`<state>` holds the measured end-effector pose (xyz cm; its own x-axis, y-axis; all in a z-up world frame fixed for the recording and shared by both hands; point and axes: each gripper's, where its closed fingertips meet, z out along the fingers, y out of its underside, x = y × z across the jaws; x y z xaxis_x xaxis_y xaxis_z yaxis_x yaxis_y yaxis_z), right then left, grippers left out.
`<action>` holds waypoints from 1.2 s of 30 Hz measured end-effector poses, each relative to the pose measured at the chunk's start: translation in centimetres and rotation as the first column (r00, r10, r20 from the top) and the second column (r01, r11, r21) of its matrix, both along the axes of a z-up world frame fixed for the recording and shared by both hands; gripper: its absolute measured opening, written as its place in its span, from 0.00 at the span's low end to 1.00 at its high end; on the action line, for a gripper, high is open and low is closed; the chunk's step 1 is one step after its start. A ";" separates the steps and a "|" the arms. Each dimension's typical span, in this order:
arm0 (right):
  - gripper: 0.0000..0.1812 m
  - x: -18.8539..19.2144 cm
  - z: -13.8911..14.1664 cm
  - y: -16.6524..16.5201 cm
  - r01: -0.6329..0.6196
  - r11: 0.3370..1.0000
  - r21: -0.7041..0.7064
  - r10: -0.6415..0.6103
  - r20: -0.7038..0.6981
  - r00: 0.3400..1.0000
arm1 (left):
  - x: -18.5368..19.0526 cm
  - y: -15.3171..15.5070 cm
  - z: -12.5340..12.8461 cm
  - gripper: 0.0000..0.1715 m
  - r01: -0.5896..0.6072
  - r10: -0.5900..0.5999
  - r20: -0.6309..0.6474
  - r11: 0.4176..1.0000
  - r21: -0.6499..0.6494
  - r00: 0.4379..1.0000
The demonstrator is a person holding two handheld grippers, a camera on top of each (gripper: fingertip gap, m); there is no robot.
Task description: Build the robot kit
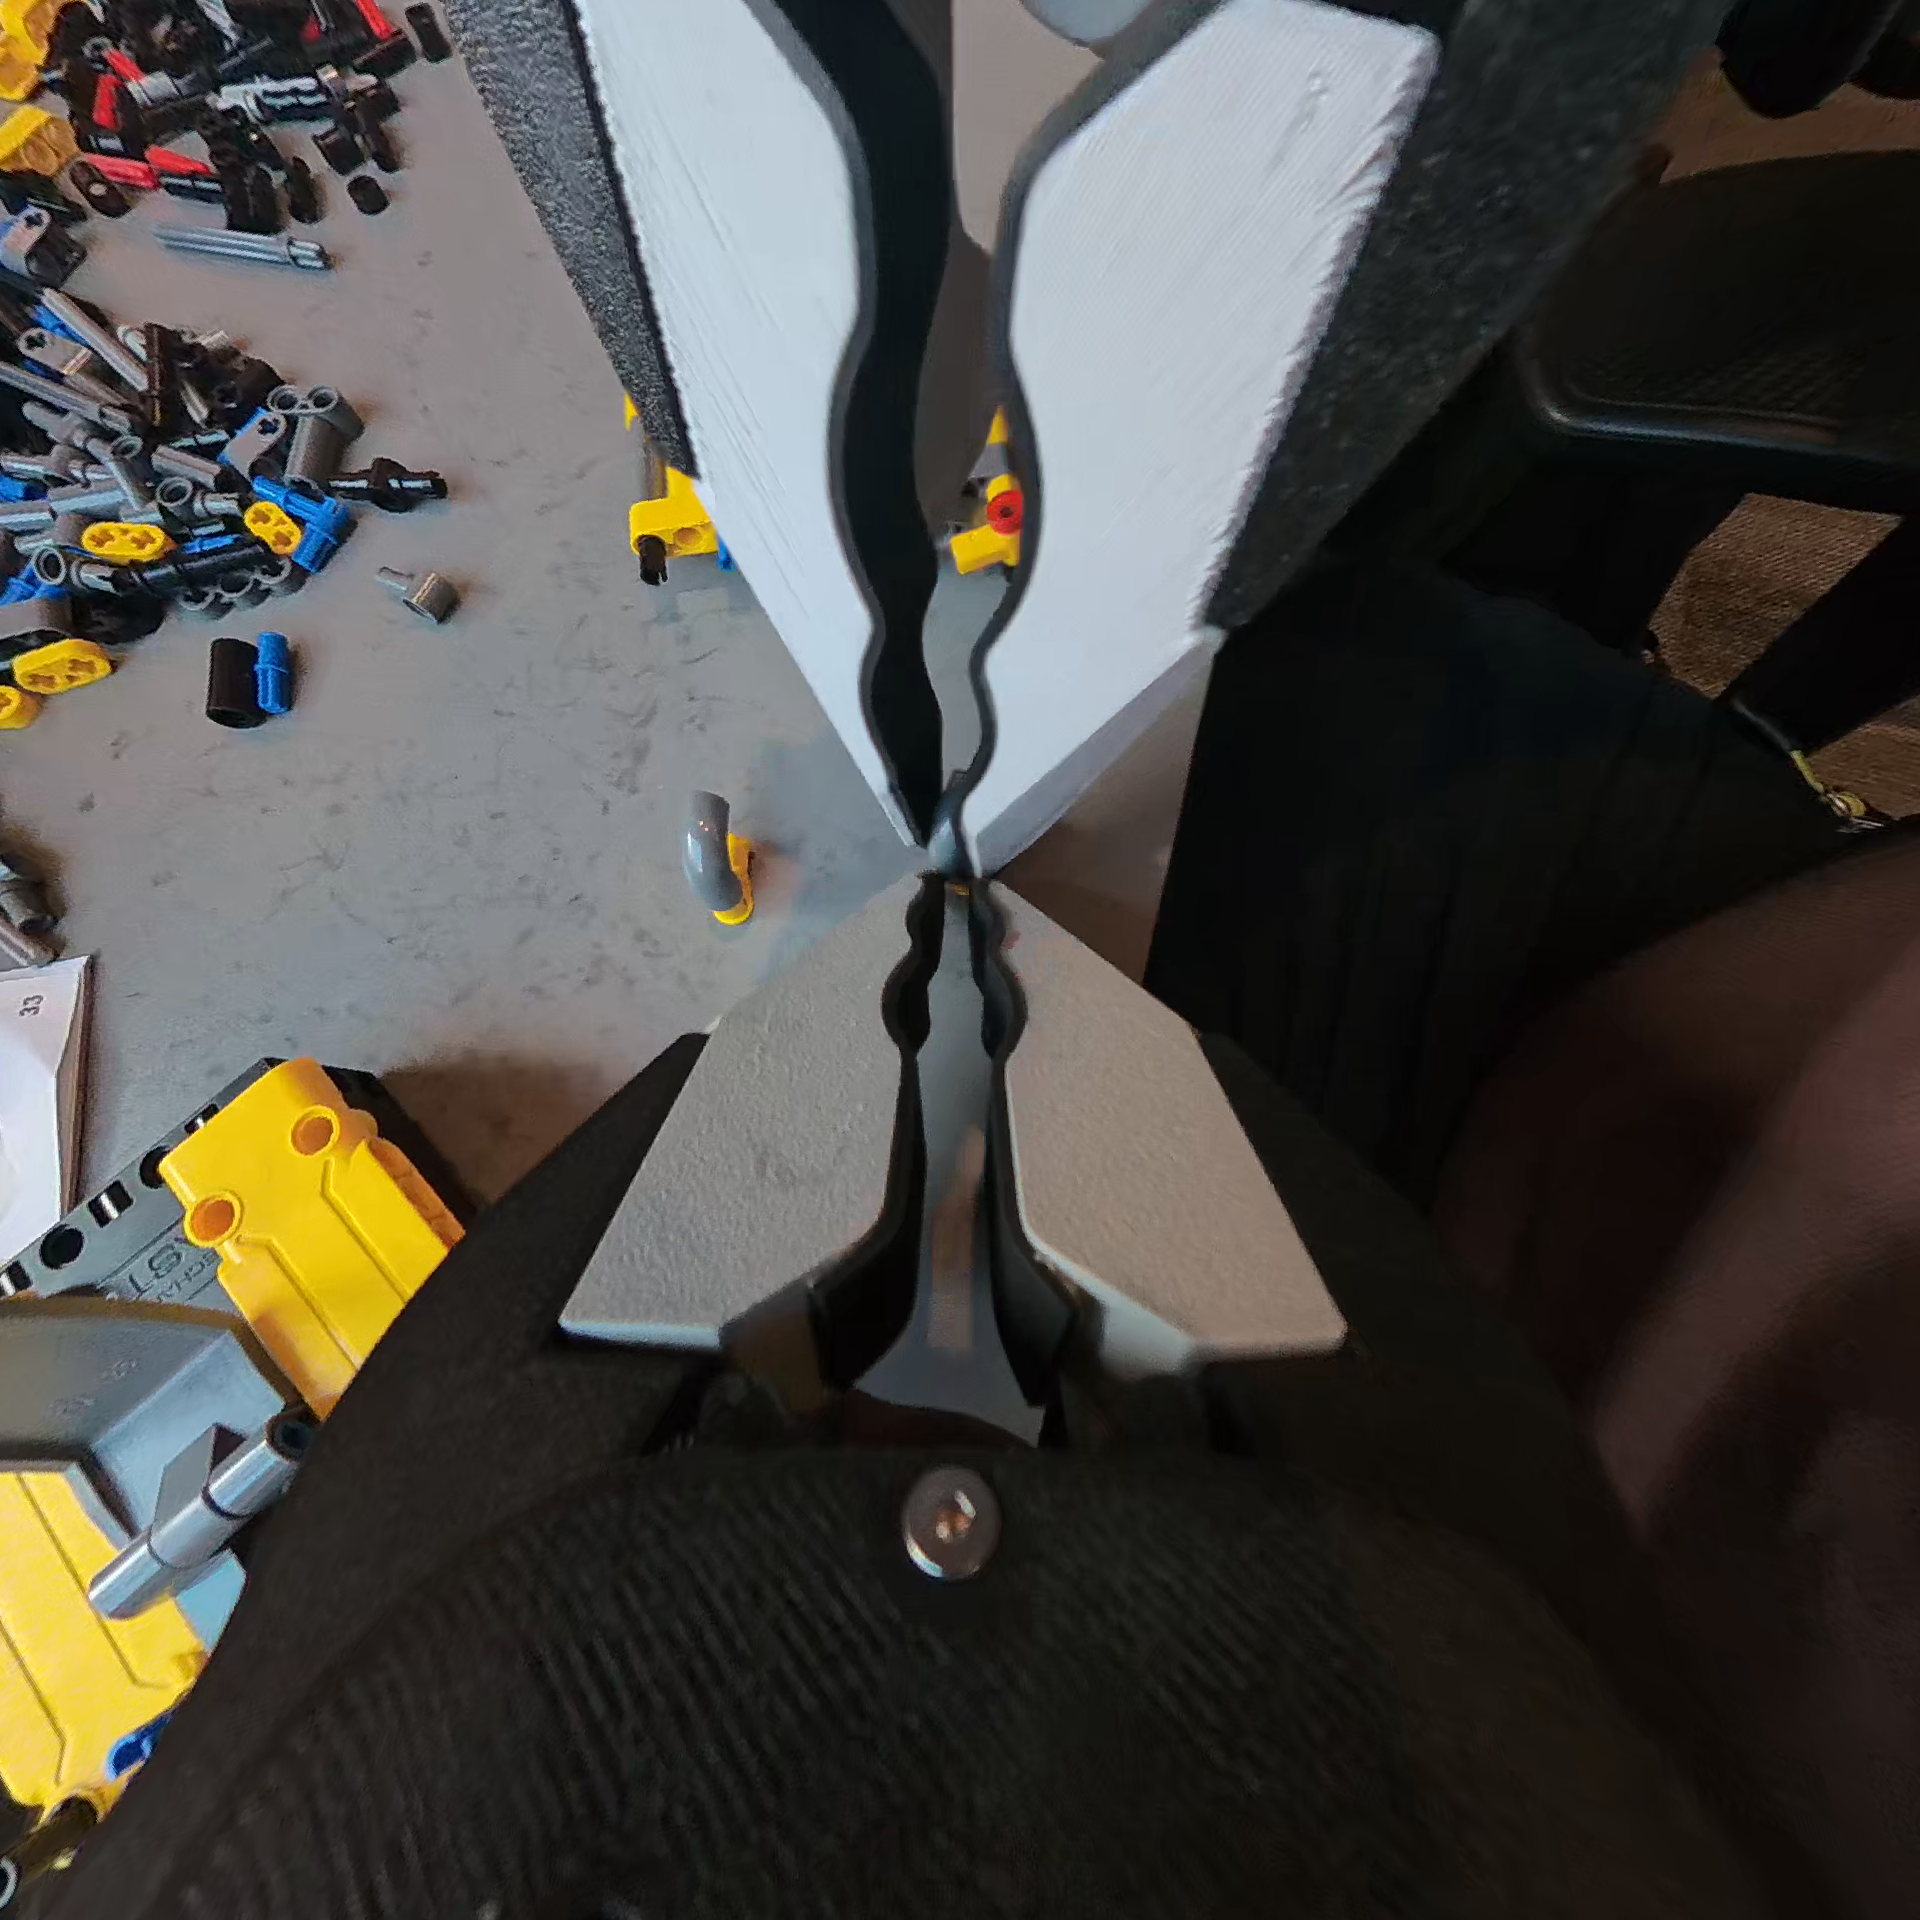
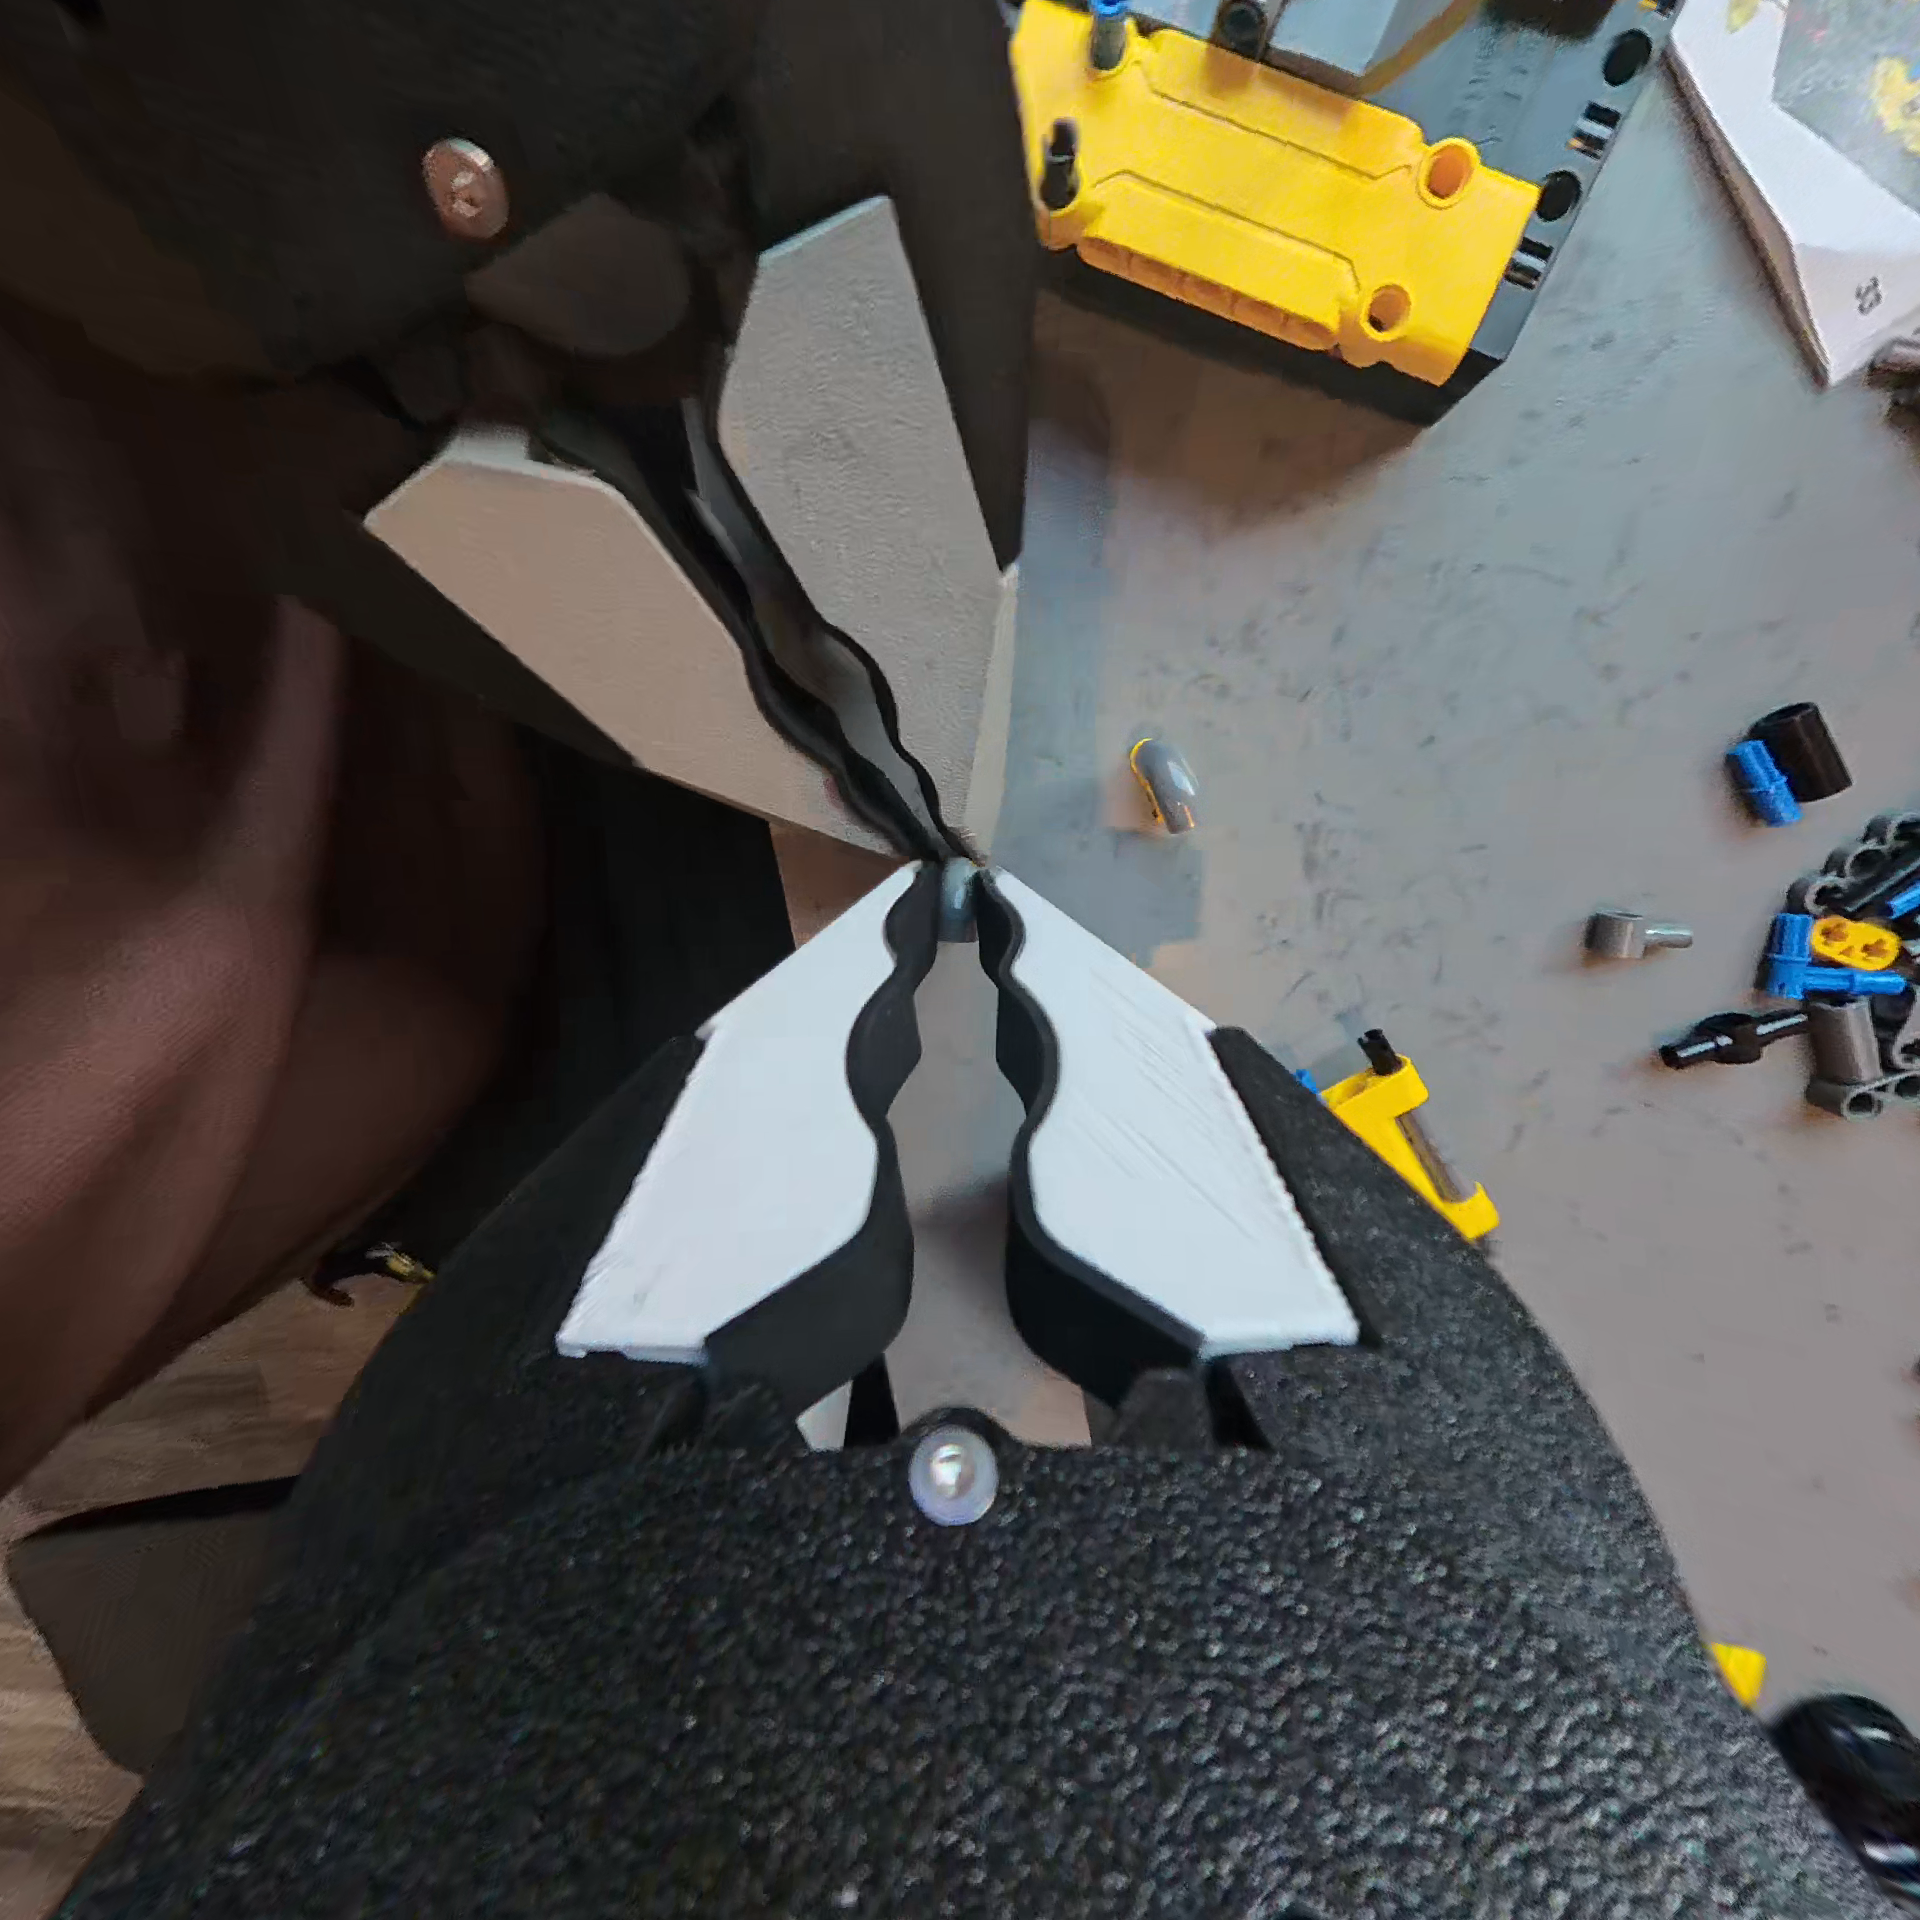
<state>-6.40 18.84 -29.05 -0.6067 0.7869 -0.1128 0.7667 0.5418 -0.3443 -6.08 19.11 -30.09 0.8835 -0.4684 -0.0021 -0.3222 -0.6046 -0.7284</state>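
Pinching one small grey piece (image 2: 957,902) tip-to-tip, left gripper (image 1: 952,902) and right gripper (image 2: 954,891) both clamp narrow (booklet (image 2: 1813,197) bears print).

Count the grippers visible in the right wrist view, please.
2. The right gripper rises from the bottom edge, pinching a small grey piece. The left gripper comes in from the upper left, its tips right at that piece. None seems hidden.

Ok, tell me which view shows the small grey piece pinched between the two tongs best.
The right wrist view: the small grey piece shows as a rounded stub at the right tongs' tips, meeting the left tongs. The left wrist view shows only a dark grey sliver where the tips meet.
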 end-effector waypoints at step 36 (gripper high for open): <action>0.11 -0.1 5.0 -0.5 0.152 0.697 -0.701 -0.350 -0.148 0.925 | 0.4 -1.2 3.9 0.03 -0.144 0.111 0.353 0.987 0.069 0.929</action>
<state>-6.49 18.39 -24.03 -0.4810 0.6904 -0.5403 0.6711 -0.1065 -0.7336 -5.65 17.92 -26.18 0.8892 -0.3640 0.2771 0.0357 -0.5486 -0.8353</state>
